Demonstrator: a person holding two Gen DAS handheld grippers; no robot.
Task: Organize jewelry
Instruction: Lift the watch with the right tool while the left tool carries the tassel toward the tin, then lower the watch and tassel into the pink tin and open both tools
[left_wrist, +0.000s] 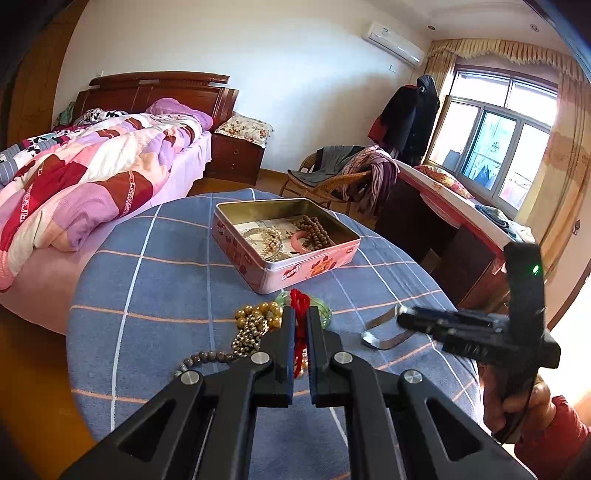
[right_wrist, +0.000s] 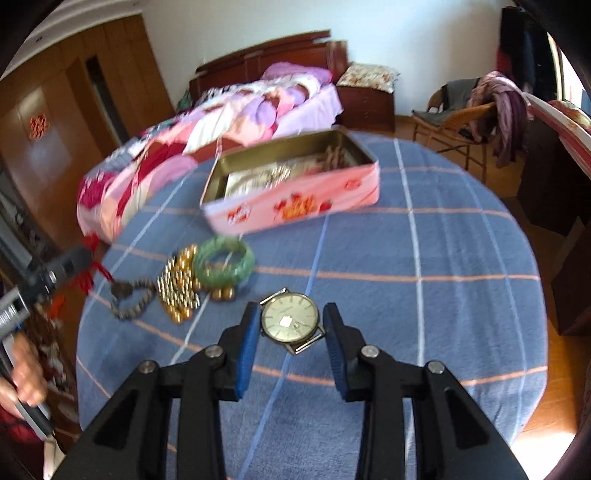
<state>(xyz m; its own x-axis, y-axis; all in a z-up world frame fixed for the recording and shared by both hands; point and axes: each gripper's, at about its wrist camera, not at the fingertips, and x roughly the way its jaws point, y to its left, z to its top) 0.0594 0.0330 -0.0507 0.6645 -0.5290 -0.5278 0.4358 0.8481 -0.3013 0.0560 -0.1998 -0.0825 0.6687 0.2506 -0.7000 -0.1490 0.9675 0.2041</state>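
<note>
A pink tin box (left_wrist: 306, 267) (right_wrist: 295, 203) stands open on the round blue-checked table (left_wrist: 166, 295) (right_wrist: 424, 258), with bead strings and a pink bangle inside. My left gripper (left_wrist: 301, 314) is shut on a red tassel cord (left_wrist: 298, 300), over a pile of gold and brown beads (left_wrist: 255, 321) (right_wrist: 177, 284) and a green bangle (right_wrist: 223, 262). My right gripper (right_wrist: 291, 314) is open, its blue-padded fingers on either side of a wristwatch (right_wrist: 290, 319) lying on the cloth. The watch's band (left_wrist: 380, 330) shows in the left wrist view beneath the right gripper (left_wrist: 406, 314).
A bed with a pink patchwork quilt (left_wrist: 74, 184) (right_wrist: 184, 147) lies close behind the table's left side. A wicker chair with clothes (left_wrist: 347, 173) (right_wrist: 472, 114) and a desk by the window (left_wrist: 461, 214) stand to the right. The table drops off on all sides.
</note>
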